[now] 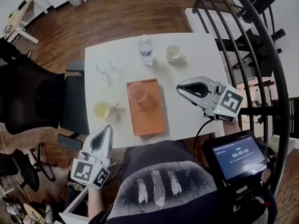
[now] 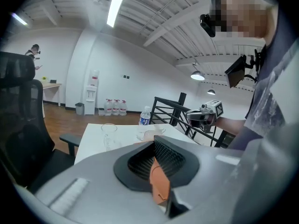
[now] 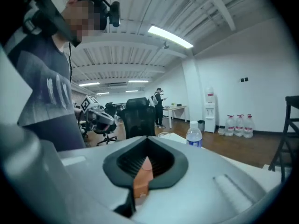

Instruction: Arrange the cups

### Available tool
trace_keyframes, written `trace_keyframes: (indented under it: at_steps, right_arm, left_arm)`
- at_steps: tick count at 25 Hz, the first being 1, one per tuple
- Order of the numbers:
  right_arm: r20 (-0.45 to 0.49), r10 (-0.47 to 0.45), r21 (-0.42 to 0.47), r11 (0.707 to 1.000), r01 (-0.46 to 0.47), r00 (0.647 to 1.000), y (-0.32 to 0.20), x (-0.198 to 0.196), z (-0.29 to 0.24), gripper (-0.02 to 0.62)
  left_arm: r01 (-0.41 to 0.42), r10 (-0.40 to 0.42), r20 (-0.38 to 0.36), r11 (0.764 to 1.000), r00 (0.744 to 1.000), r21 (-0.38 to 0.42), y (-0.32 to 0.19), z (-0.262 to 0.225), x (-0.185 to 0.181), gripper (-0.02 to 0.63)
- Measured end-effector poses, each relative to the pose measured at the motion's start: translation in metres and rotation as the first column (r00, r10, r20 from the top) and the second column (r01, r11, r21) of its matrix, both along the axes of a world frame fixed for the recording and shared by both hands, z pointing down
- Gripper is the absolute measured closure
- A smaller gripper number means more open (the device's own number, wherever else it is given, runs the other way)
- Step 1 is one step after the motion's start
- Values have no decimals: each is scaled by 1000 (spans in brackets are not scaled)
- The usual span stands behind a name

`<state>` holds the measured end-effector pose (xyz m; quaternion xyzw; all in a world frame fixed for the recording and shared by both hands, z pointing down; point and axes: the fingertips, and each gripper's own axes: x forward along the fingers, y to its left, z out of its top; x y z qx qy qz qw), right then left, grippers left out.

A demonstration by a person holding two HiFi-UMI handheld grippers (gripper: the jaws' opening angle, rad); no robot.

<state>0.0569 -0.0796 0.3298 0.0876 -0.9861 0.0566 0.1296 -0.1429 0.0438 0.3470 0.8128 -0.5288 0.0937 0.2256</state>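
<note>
An orange tray lies in the middle of the white table, with a clear cup standing on its far end. Left of the tray are a yellowish cup and a clear glass cup. A white cup sits at the far right. My left gripper hovers at the table's near left edge, shut and empty. My right gripper hangs over the table just right of the tray, also shut with nothing in it. The left gripper view shows the glass cup ahead.
A water bottle stands at the far side between the glass cup and the white cup. A black office chair is left of the table, a black railing to the right. A screen sits by my right side.
</note>
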Motion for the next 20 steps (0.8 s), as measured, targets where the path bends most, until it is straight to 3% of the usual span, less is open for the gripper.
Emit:
trace_keyframes:
  at_steps: [10, 13, 17, 20]
  right_arm:
    - [68, -96, -144, 984, 105, 993, 54, 51, 6, 592]
    - [70, -119, -165, 978, 129, 990, 60, 58, 14, 592]
    - [78, -142, -194, 969, 155, 987, 65, 56, 22, 592]
    - [76, -146, -206, 966, 159, 986, 67, 45, 26, 592]
  left_arm:
    - [-199, 188, 127, 977, 974, 80, -52, -35, 73, 591]
    - [-184, 175, 117, 980, 978, 71, -51, -38, 85, 591]
    - [-145, 144, 51, 989, 988, 35, -37, -30, 92, 591]
    - [-152, 151, 50, 988, 987, 10, -30, -20, 86, 591]
